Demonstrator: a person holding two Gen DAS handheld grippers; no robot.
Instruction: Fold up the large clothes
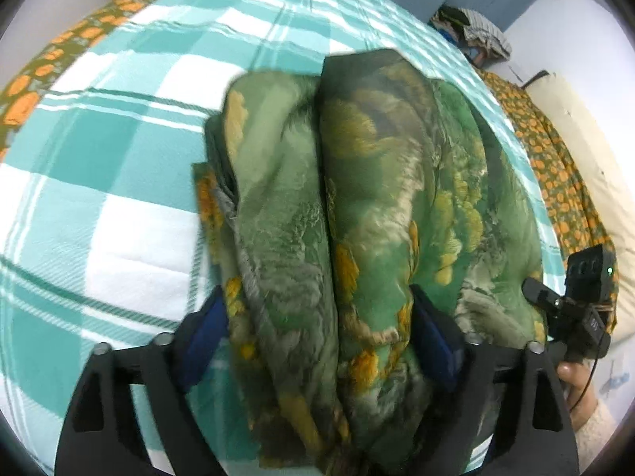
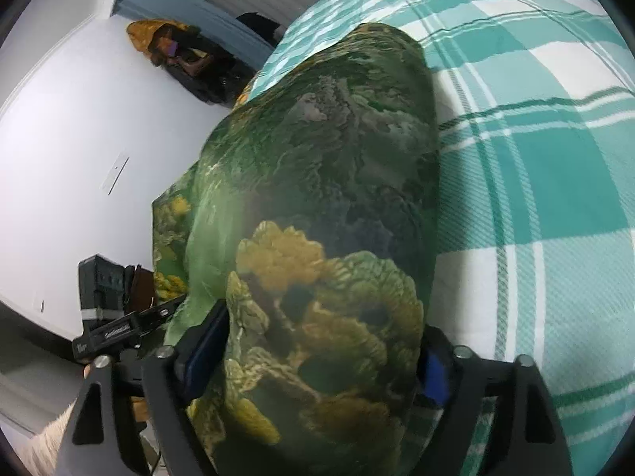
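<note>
Left tool (image 1: 321, 341), right tool (image 2: 317, 353) each apparently pinching bunched green garment (image 1: 357, 198)

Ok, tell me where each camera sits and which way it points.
Left wrist: on the left tongs, looking forward over the green garment across the plaid bed; both fingers, the right tongs and a hand show.
Right wrist: on the right tongs, looking along the garment toward the white floor; both fingers show.
Shared: garment, bed.

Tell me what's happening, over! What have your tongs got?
Left tongs shut on green flowery cloth. Right tongs shut on it too. Cloth bunched over checked blanket. Nothing in the way.
</note>
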